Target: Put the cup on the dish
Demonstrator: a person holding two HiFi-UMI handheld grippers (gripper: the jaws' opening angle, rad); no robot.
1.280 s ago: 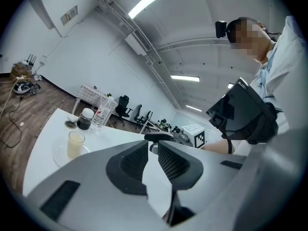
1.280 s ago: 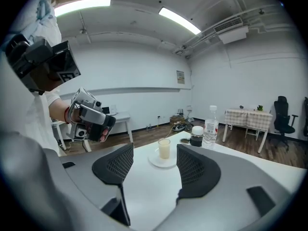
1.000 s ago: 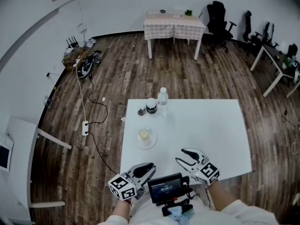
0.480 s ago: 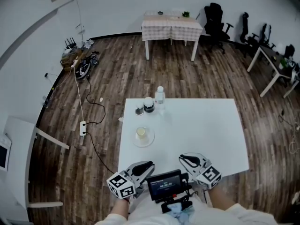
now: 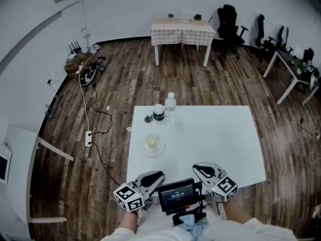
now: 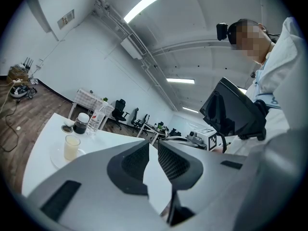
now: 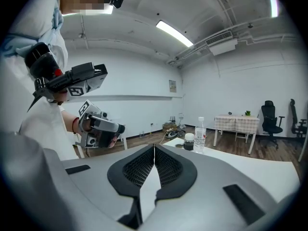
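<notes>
cup [image 5: 152, 142] upright on dish [image 5: 161, 150], left half of table [image 5: 215, 134], straight ahead of the left gripper [image 5: 159, 174], which is nearer | left jaws a narrow slit apart, nothing between | right gripper [image 5: 196, 168] jaws pressed together, empty | judgement: cup looks placed, nothing left to carry

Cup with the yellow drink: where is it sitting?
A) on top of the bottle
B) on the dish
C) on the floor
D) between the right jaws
B: the cup stands on the dish, on the left part of the table.
</notes>
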